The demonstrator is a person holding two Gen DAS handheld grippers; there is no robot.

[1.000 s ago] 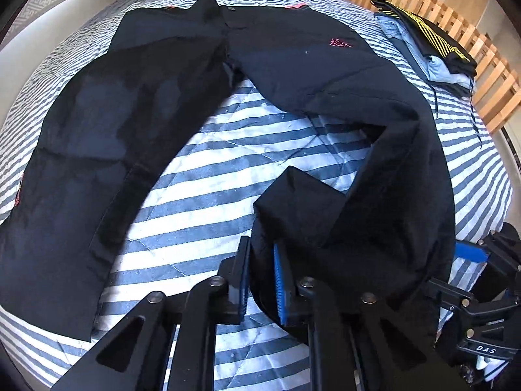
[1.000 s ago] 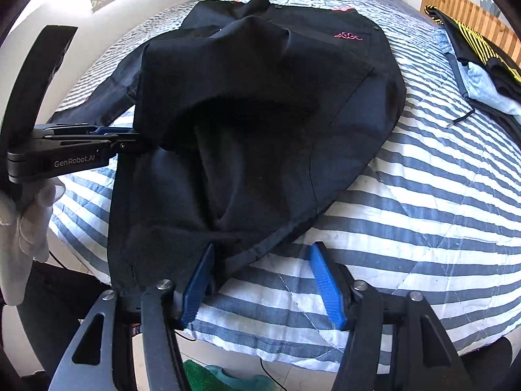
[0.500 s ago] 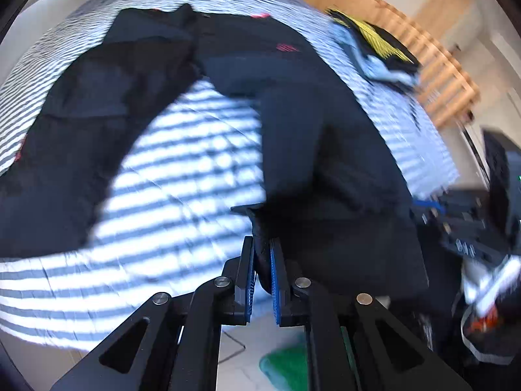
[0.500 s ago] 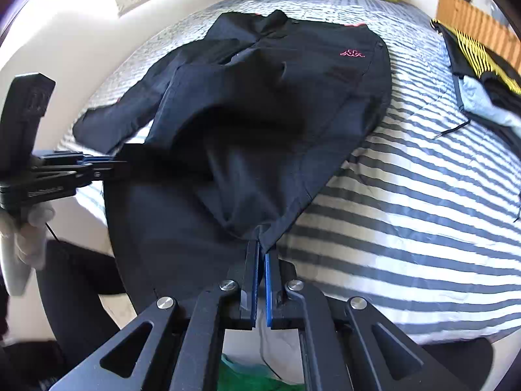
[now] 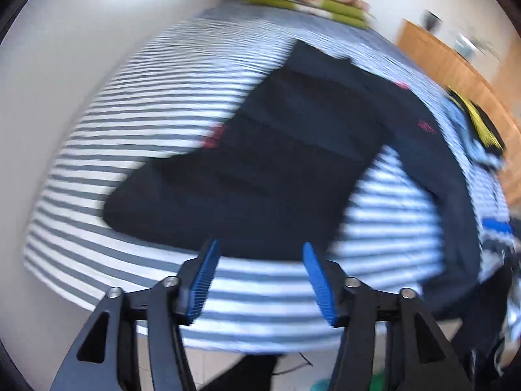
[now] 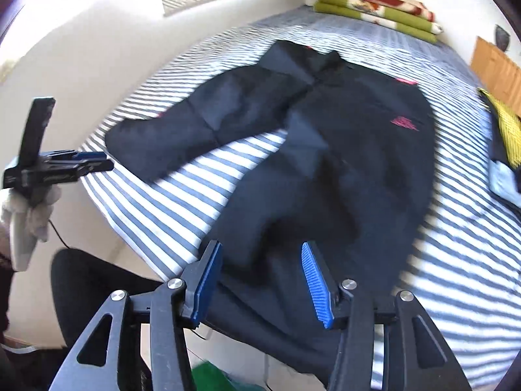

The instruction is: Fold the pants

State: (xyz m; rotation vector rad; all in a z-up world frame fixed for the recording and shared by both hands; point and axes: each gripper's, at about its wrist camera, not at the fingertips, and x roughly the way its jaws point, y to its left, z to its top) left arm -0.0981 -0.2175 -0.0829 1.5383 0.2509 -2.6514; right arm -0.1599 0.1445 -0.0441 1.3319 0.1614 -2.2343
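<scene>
Black pants (image 6: 342, 150) with a red logo lie spread on the striped bed (image 6: 182, 202), waist at the far end. One leg (image 5: 260, 169) stretches toward the wall side. The other leg (image 6: 293, 244) runs to the near edge and hangs over it. In a blurred view, my left gripper (image 5: 262, 280) is open with nothing between its blue pads, just short of the wall-side leg's hem. My right gripper (image 6: 262, 283) is open above the draped leg, empty. A white-gloved hand (image 6: 26, 215) holds the left gripper (image 6: 65, 166) at the bed's left corner.
A folded green and red blanket (image 6: 377, 3) lies at the bed's far end. Yellow, black and light blue clothes (image 6: 504, 123) are piled at the right by a wooden rail (image 5: 449, 62). A white wall (image 5: 65, 97) borders the left. Something green (image 6: 208, 378) lies on the floor.
Half a second ago both grippers were shut on the near leg's hem; both have now let go and opened. The left gripper has swung left to the other leg.
</scene>
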